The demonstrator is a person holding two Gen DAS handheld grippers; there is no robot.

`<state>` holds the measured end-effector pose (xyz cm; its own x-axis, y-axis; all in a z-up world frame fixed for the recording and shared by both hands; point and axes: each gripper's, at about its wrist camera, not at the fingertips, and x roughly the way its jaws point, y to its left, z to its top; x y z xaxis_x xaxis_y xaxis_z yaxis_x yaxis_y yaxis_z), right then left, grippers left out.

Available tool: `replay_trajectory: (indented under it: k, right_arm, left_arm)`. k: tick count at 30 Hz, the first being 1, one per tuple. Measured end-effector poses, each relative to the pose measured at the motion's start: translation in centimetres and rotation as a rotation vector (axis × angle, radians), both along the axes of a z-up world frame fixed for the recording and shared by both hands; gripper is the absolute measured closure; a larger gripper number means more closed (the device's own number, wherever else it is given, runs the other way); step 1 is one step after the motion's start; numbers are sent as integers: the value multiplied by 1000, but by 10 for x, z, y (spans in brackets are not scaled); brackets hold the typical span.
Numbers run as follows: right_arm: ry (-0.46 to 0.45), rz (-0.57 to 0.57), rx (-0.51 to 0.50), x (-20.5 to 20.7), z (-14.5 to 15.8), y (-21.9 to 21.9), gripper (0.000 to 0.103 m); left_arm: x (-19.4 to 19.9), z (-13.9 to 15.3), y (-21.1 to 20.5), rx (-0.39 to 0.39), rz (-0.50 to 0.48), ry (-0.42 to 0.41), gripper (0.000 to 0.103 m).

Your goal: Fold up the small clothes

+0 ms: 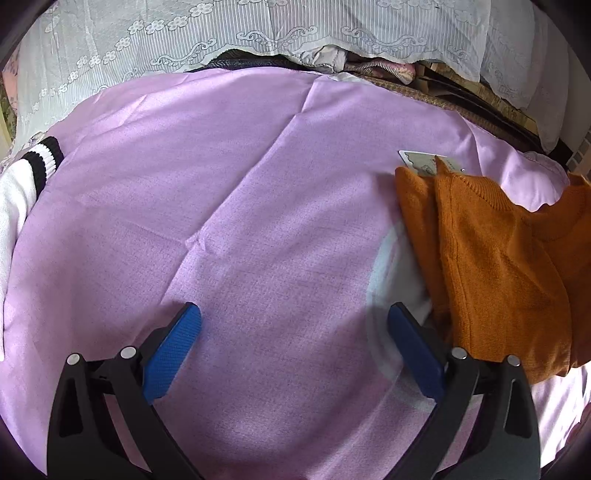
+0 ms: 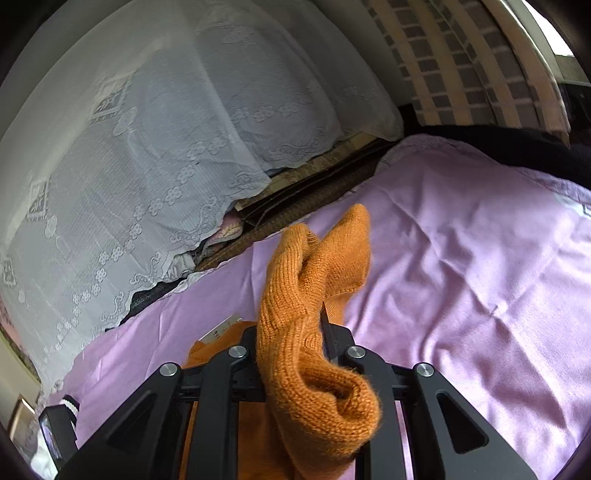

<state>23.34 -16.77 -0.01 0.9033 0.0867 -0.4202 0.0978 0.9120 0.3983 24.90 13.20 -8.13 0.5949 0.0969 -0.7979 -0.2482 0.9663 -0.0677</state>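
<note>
Right gripper (image 2: 291,332) clamped on a bunched fold of the orange knit sweater (image 2: 314,295), lifted off the pink sheet (image 2: 461,258). Left gripper (image 1: 293,347) hovers with jaws spread, nothing between them. Rest of the sweater lies just right of its right finger, long axis running away from the camera, paper tag (image 1: 424,162) at far end. White lace cover (image 1: 258,33) beyond.

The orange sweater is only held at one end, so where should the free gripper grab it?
Probably the near hem of the orange sweater, coming in from the left across the pink sheet. That edge hangs beside the open left gripper; the right gripper pinches another part.
</note>
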Motion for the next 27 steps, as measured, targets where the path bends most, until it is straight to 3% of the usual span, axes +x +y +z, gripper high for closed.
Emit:
replay_trajectory:
  k: [15, 27]
  right_arm:
    - [45, 176, -155, 21, -10, 101, 83]
    - [55, 285, -240, 11, -20, 147, 83]
  left_arm:
    - [5, -1, 5, -21, 8, 7, 4]
    - [5, 0, 15, -75, 37, -8, 4]
